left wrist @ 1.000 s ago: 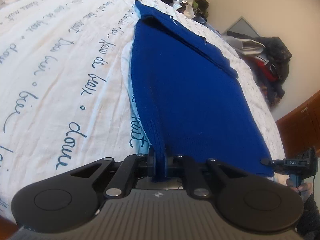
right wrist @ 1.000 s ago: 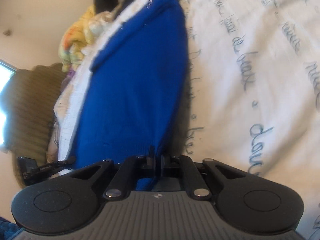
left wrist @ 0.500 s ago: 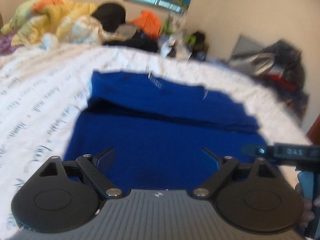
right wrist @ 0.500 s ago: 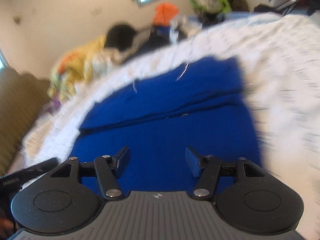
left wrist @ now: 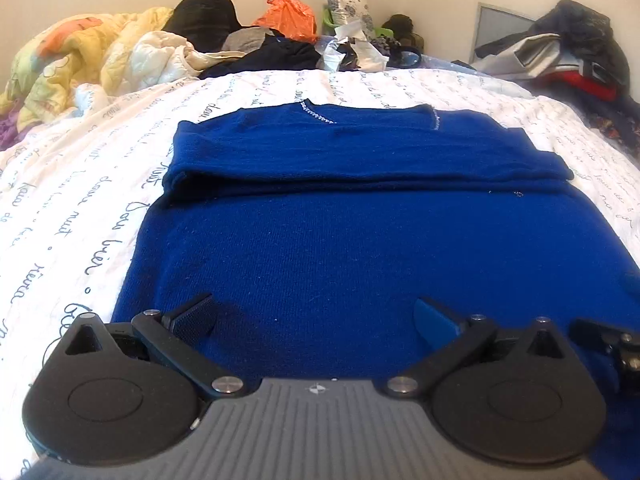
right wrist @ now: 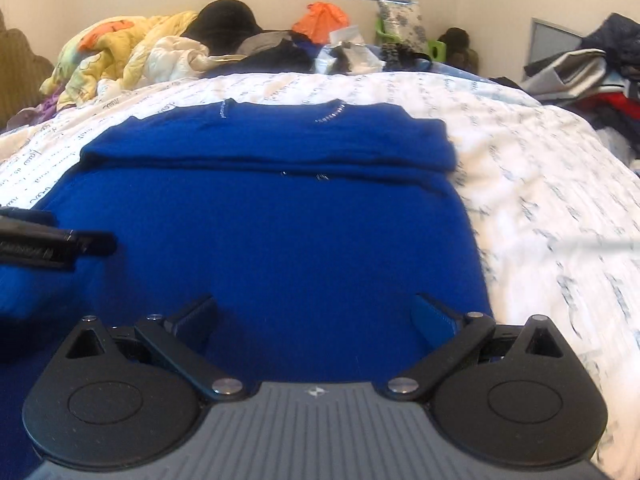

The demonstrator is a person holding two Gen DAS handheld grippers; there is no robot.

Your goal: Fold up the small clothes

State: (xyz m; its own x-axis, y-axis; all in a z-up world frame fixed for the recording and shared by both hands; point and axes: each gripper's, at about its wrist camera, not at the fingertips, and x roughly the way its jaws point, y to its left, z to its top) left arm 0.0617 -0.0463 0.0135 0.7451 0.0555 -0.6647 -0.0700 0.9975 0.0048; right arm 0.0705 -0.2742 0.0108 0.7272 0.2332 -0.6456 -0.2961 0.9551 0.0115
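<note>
A royal-blue knit sweater [left wrist: 340, 240] lies flat on the bed, its far part folded over in a band across the neck end. It also shows in the right wrist view [right wrist: 272, 240]. My left gripper [left wrist: 316, 316] is open and empty, just above the sweater's near hem. My right gripper [right wrist: 316, 314] is open and empty over the near hem too. The right gripper's tip [left wrist: 608, 340] shows at the left view's right edge; the left gripper's tip [right wrist: 52, 246] shows at the right view's left edge.
The bed has a white sheet with dark script [left wrist: 80, 208]. At the far side lie a yellow quilt [left wrist: 72, 60], a black bundle [left wrist: 204, 16], an orange bag [left wrist: 288, 16] and mixed clutter. A pile of clothes [left wrist: 568, 56] sits at the right.
Both grippers were shut on the sweater's hem a second ago. They let go, opened wide and now face straight along the flat sweater.
</note>
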